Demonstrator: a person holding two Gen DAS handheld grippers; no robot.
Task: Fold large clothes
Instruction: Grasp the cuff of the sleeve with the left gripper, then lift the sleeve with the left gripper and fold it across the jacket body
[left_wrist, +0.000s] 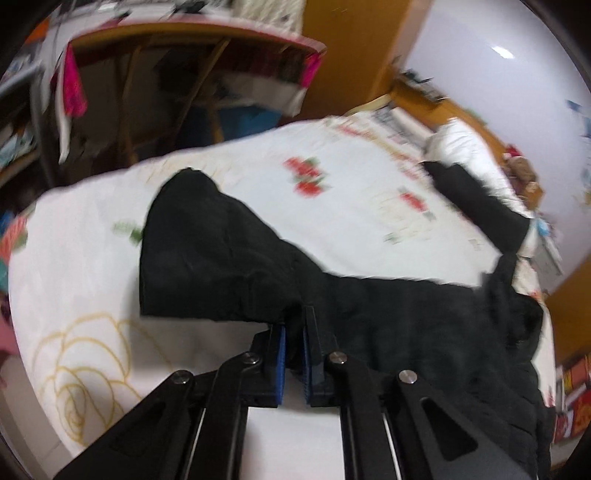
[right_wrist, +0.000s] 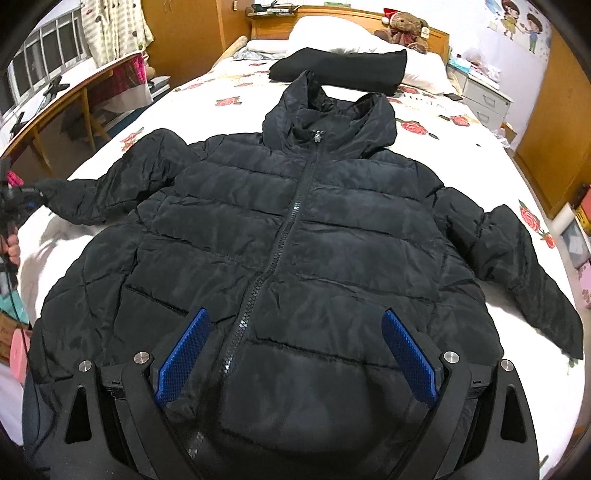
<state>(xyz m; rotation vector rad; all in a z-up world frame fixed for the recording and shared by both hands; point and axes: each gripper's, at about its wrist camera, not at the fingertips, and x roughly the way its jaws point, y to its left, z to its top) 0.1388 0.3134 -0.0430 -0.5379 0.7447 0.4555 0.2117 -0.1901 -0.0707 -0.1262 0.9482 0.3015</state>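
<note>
While jacket (right_wrist: 295, 229) lies flat, left tool (left_wrist: 293, 328) clamps its sleeve (left_wrist: 207, 251), right tool (right_wrist: 295, 354) spread wide.

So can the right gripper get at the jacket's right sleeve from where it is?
Probably yes: the right gripper is open above the hem, and the right sleeve lies flat on the bedspread, nothing covering it.

1. My left gripper (left_wrist: 293, 347) is matte black plastic, with angular linkage arms, round silver screws and blue ribbed pads.
2. My right gripper (right_wrist: 295, 354) matches: black frame, triangular cut-outs, silver screws, blue textured pads (right_wrist: 408, 356).
</note>
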